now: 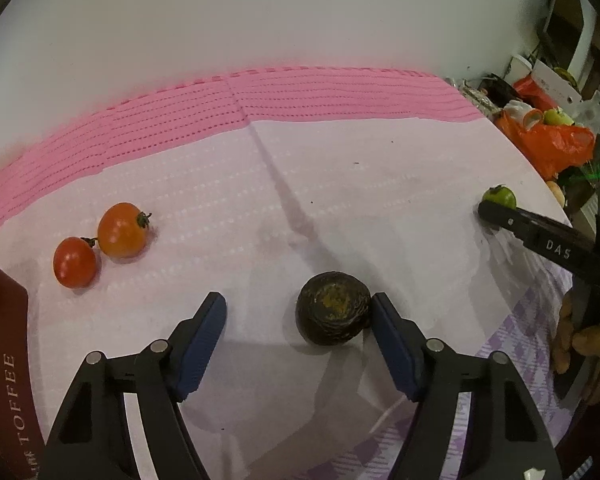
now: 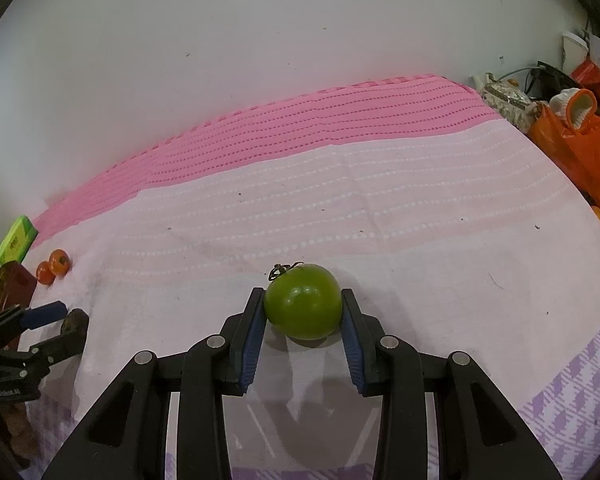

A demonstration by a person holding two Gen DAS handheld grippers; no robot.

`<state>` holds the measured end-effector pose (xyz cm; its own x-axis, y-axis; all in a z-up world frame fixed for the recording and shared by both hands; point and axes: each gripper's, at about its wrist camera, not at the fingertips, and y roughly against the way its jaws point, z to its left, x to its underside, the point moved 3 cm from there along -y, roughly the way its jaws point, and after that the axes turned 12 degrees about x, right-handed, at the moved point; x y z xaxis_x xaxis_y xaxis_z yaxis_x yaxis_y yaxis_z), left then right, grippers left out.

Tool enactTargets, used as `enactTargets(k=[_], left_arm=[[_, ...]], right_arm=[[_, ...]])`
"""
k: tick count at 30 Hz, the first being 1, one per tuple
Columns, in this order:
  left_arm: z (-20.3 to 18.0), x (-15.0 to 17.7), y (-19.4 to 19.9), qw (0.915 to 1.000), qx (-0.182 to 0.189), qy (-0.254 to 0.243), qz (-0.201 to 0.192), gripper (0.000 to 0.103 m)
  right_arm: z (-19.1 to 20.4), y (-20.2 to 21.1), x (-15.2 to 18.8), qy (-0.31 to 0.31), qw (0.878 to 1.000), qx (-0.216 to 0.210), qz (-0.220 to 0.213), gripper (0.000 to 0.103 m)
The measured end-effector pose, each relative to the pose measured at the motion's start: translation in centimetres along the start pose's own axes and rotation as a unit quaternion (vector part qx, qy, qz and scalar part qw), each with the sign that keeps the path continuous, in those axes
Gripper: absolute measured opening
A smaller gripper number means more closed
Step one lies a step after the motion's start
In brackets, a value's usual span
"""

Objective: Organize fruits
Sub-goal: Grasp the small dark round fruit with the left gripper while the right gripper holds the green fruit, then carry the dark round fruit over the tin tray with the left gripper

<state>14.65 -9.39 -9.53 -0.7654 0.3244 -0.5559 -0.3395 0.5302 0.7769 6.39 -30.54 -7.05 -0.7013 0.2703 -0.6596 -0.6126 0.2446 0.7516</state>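
Your left gripper [image 1: 298,312] stood open over the pale cloth [image 1: 340,184]. A dark wrinkled fruit [image 1: 333,314] sat between its fingers, touching the right pad [image 1: 392,344] and well apart from the left one. The fruit looked roundish, a rough yellowish patch facing up; you could not tell its long axis.

Your right gripper [image 2: 303,312] was clamped on a green tomato [image 2: 302,301], both pads pressed to its sides, stem tipped away and to the left, resting on the cloth.

Farther left, two red tomatoes [image 1: 100,244] lay touching, stems turned right, near a brown box [image 1: 4,360] lettered TOFFEE.

At the far right edge, an orange plastic bag [image 1: 548,140] held a small green fruit [image 1: 558,117]; its other contents were unclear.
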Motion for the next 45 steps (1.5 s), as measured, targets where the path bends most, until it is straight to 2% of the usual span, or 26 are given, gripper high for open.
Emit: enactTargets(k=[3, 4, 5, 6, 7, 18, 35, 40, 45], left_arm=[[-0.4, 0.1, -0.2, 0.9999, -0.001, -0.014, -0.001, 0.066], [-0.6, 0.1, -0.2, 0.9998, 0.001, -0.022, -0.002, 0.056], [-0.9, 0.1, -0.2, 0.9995, 0.001, -0.031, -0.001, 0.041], [-1.2, 0.1, -0.2, 0.9991, 0.004, -0.042, 0.002, 0.032], [-1.4, 0.1, -0.3, 0.9989, 0.001, -0.046, 0.005, 0.031], [-0.4, 0.8, 1.6, 0.9998, -0.013, 0.007, -0.016, 0.031], [1.1, 4.5, 12.4, 0.9938, -0.028, 0.087, -0.064, 0.031], [3.0, 5.8, 16.5, 0.9892, -0.049, 0.107, -0.087, 0.031], [5.5, 7.1, 19.5, 0.9839, -0.086, 0.119, -0.102, 0.031]], right_arm=[[0.0, 0.0, 0.0, -0.001, 1.0, 0.0, 0.0, 0.037], [0.0, 0.0, 0.0, 0.0, 1.0, 0.0, 0.0, 0.037], [0.0, 0.0, 0.0, 0.0, 1.0, 0.0, 0.0, 0.037], [0.0, 0.0, 0.0, -0.001, 1.0, -0.001, 0.0, 0.037], [0.0, 0.0, 0.0, -0.001, 1.0, -0.001, 0.0, 0.037], [0.1, 0.0, 0.1, -0.002, 1.0, 0.0, 0.0, 0.037], [0.4, 0.1, 0.1, 0.007, 1.0, 0.011, 0.0, 0.037], [0.5, 0.1, 0.1, 0.01, 1.0, 0.015, 0.001, 0.037], [0.6, 0.1, 0.1, 0.015, 1.0, 0.021, 0.001, 0.037]])
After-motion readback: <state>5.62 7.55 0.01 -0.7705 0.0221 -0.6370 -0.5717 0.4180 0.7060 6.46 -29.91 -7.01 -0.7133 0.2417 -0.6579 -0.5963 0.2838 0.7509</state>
